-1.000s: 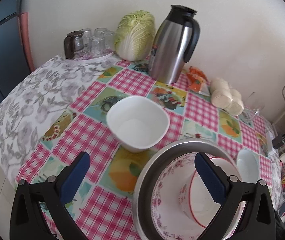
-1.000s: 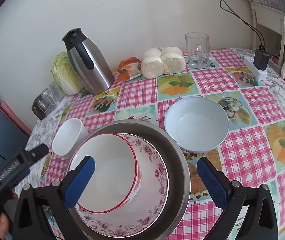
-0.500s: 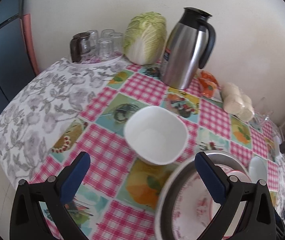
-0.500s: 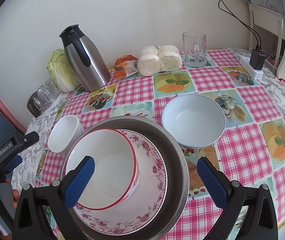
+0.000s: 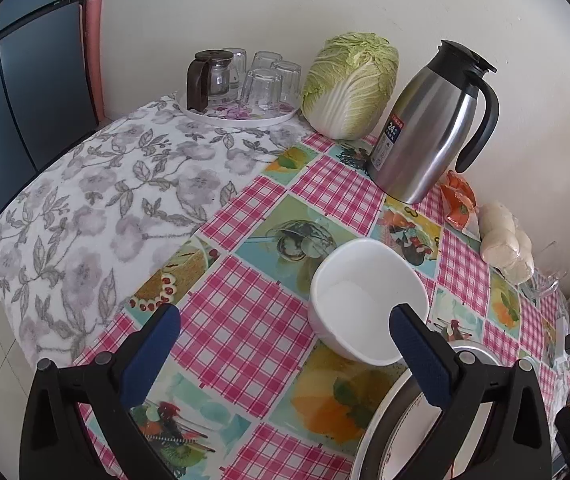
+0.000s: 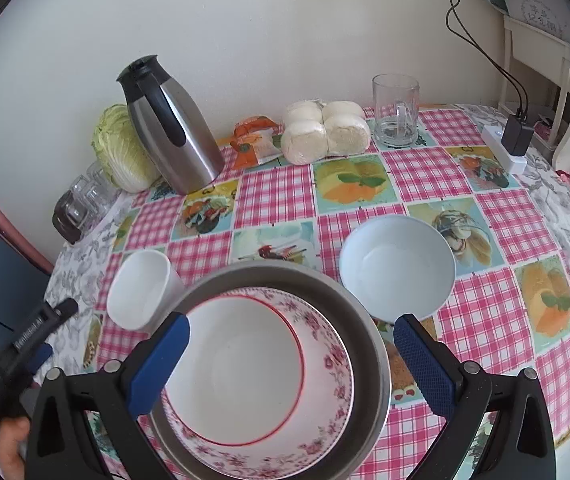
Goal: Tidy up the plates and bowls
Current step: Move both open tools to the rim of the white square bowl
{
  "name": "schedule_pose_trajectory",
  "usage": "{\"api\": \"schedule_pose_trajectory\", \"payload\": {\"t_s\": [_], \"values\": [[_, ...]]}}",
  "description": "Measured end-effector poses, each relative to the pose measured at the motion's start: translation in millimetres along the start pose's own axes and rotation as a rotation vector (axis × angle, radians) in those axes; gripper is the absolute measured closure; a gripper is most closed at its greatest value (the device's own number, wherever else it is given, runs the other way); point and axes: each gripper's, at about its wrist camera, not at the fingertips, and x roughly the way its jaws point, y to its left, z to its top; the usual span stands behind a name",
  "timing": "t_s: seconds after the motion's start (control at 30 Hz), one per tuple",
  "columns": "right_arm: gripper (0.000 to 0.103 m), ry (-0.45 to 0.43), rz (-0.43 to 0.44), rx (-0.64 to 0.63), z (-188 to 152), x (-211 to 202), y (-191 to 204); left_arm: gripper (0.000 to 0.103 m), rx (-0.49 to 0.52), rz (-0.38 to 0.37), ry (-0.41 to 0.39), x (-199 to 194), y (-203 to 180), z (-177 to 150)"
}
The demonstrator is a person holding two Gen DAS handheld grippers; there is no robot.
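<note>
In the left wrist view the wide steel basin (image 5: 389,420) is cut off at the frame edge and partly hidden by a finger; its contents are hard to make out there. The right wrist view shows them — a glossy red-rimmed white bowl (image 6: 241,364) nested in a floral-patterned plate-bowl (image 6: 325,376). The squarish white ceramic bowl (image 5: 365,300) sits just left of the basin, the round pale-blue bowl (image 6: 397,266) just right. The left gripper (image 5: 285,334) and right gripper (image 6: 291,340) gape wide, holding nothing, above the checked oilcloth (image 6: 425,164).
</note>
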Motion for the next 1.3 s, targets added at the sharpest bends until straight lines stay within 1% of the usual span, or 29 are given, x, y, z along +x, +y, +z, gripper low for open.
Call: {"api": "schedule_pose_trajectory", "payload": {"t_s": [0.07, 0.13, 0.27, 0.33, 0.4, 0.47, 0.57, 0.8, 0.87, 1.0, 1.1, 1.2, 1.3], "values": [[0.000, 0.011, 0.008, 0.034, 7, -1, 1, 0.000, 0.000, 0.006, -0.005, 2, 1, 3], [0.000, 0.021, -0.002, 0.065, 14, -1, 2, 0.000, -0.004, 0.001, -0.022, 3, 4, 5], [0.000, 0.038, -0.042, 0.072, 28, 1, 6, 0.000, -0.020, 0.000, -0.072, 4, 9, 11], [0.000, 0.045, -0.050, 0.080, 35, 2, 8, 0.000, -0.024, -0.010, -0.103, 3, 11, 14], [0.000, 0.054, -0.056, 0.090, 41, 2, 12, 0.000, -0.018, -0.005, -0.137, 1, 11, 16], [0.000, 0.056, -0.068, 0.101, 46, 2, 16, 0.000, -0.013, 0.002, -0.147, 1, 11, 19], [0.000, 0.053, -0.085, 0.098, 52, 2, 26, 0.000, -0.032, -0.028, -0.132, 6, 15, 23], [0.000, 0.023, -0.071, 0.056, 63, 5, 55, 0.000, -0.088, -0.104, -0.081, 19, 21, 26], [0.000, 0.030, -0.061, 0.062, 63, 9, 61, 0.000, -0.105, -0.145, -0.068, 22, 22, 26], [0.000, 0.061, -0.057, 0.101, 62, 23, 68, 0.000, -0.148, -0.261, -0.037, 28, 26, 27], [0.000, 0.077, -0.041, 0.120, 62, 32, 73, 0.000, -0.142, -0.276, -0.030, 32, 24, 28], [0.000, 0.087, -0.042, 0.100, 62, 40, 83, 0.000, -0.118, -0.269, -0.008, 39, 22, 29], [0.000, 0.097, -0.047, 0.080, 62, 47, 91, 0.000, -0.123, -0.274, 0.018, 48, 23, 30]]}}
